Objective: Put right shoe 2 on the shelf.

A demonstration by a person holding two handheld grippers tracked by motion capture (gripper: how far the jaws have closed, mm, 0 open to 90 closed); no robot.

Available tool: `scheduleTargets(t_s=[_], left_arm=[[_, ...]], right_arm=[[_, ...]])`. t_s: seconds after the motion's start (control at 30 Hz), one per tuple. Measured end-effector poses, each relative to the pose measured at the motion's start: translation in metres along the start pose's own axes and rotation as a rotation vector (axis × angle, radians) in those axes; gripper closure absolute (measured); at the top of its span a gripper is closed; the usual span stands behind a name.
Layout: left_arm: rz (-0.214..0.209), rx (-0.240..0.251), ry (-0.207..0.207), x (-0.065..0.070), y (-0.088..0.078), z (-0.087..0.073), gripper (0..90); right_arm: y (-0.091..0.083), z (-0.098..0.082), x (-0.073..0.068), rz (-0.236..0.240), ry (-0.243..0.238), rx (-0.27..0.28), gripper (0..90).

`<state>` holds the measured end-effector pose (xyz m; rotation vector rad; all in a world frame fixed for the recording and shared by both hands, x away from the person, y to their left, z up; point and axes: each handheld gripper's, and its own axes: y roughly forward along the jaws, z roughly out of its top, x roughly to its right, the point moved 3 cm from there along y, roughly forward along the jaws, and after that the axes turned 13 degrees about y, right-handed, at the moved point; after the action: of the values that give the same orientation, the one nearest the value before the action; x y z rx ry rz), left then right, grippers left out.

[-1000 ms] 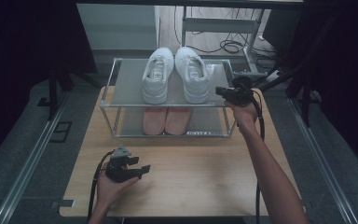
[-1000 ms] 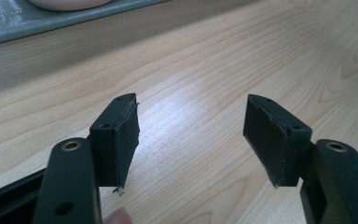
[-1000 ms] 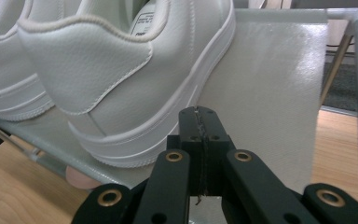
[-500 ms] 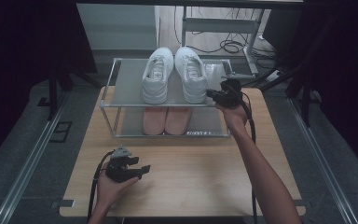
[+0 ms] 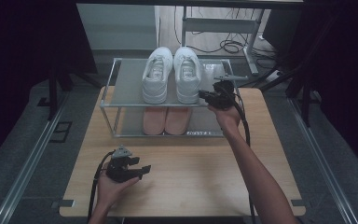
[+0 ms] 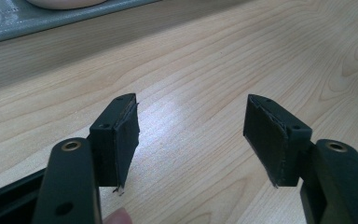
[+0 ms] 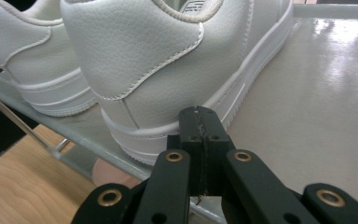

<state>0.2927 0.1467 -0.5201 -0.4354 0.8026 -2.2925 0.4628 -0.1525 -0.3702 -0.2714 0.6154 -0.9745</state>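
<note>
**Risk: shoe nudged off shelf edge**

Rack (image 5: 109, 105): far edge of tabletop (image 5: 191, 186). White shoe (image 5: 188, 74): top shelf, heel at front edge. Right gripper (image 7: 200, 122): fingers clenched, empty, at heel; a push could tip it. Left gripper (image 5: 137, 171): fingers released, near corner.

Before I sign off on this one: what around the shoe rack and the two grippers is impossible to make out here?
- Pink shoes, high view: the top shelf covers all but their near ends.
- White shoes, right gripper view: the top edge cuts off their uppers.
- Right gripper, same view: whether its shut tips touch the heel is unclear.
- Label on the rack's lower rail, high view: too small to read.
</note>
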Motion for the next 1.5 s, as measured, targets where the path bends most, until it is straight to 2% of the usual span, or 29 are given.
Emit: scheduleTargets(t_s=[0.77,1.07,1.5], left_arm=[[0.0,0.002,0.001,0.0,0.0,0.0,36.4],[-0.002,-0.002,0.004,0.0,0.001,0.0,36.4],[0.004,0.007,-0.007,-0.002,-0.002,0.0,36.4]], right_arm=[[0.013,-0.005,-0.023,0.051,-0.017,0.005,90.0],[0.017,-0.008,-0.027,0.067,-0.007,0.008,89.9],[0.011,-0.008,-0.023,0.097,-0.012,0.022,88.3]])
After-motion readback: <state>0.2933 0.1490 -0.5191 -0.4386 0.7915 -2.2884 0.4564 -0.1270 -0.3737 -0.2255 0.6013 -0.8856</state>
